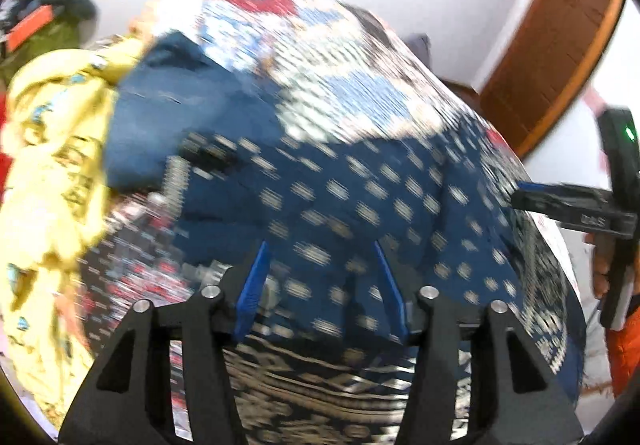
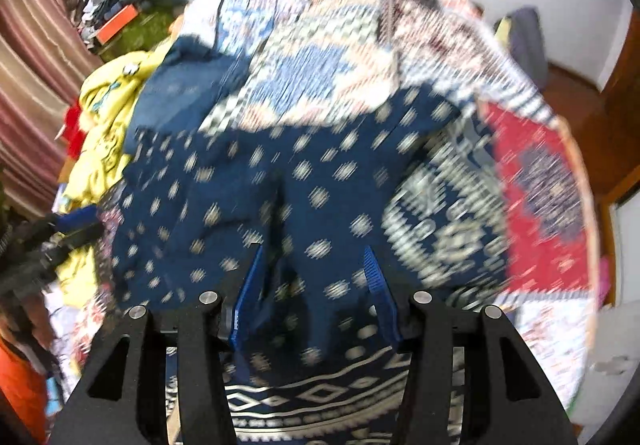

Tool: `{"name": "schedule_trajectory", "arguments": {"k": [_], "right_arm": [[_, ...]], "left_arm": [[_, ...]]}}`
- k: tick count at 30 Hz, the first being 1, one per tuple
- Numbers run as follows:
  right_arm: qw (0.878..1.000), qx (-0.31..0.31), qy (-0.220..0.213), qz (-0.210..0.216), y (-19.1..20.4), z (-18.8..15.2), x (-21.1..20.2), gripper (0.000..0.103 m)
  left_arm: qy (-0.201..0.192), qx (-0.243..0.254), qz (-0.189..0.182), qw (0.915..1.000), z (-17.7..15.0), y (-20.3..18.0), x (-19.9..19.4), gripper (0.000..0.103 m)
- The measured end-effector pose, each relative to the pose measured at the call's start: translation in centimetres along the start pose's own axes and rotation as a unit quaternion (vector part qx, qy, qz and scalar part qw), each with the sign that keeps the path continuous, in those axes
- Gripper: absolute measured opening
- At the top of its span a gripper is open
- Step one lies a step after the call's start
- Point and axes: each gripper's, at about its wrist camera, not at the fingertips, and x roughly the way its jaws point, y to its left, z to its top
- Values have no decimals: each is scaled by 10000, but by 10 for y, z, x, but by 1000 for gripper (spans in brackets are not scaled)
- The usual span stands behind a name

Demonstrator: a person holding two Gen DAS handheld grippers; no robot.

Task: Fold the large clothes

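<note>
A large dark blue garment (image 1: 360, 197) with pale diamond motifs and a patterned border lies spread on the patchwork quilt (image 1: 320, 57). Both views are blurred. My left gripper (image 1: 320, 245) hangs just over the garment with its blue fingers (image 1: 254, 285) apart; cloth shows between them and I see no pinch. My right gripper (image 2: 314, 249) stands open the same way over a ridge of the garment (image 2: 304, 181) near its border. The right gripper (image 1: 560, 201) also shows at the right edge of the left wrist view, and the left gripper (image 2: 76, 223) at the left edge of the right wrist view.
A plain blue garment (image 2: 184, 93) and a crumpled yellow one (image 1: 52, 149) lie at the quilt's left. Beyond them sits a pile with an orange item (image 2: 118, 25). A striped curtain (image 2: 32, 85) hangs at the left and a wooden door frame (image 1: 560, 57) stands at the right.
</note>
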Motion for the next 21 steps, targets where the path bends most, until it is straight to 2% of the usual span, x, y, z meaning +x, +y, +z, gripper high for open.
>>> {"name": "schedule_trajectory", "arguments": {"k": [3,6,10,14,17,21], "right_arm": [[9993,8,-327,-199,-13,10,-16,47],[9977,205,-572,-308,-29,22,-21,47],[9954,651,-657,-264,-56,28,-15,48],[9937,959,-454,-362,-81,26,3,48],[9920,1181,-177,-411,-98,26,26,48],[9876,1552,79,-237,-120,25,48,48]], "left_arm": [[-114,-300,327,9989,13,36,-6,56],[-51,-709,383,9967,18,69,-1,56],[84,-1360,595,9889,15,106,18,56],[350,-1834,175,9823,3,127,47,56],[536,-1962,-82,9791,-2,127,69,56],[595,-2109,-411,9748,-2,127,90,56]]}}
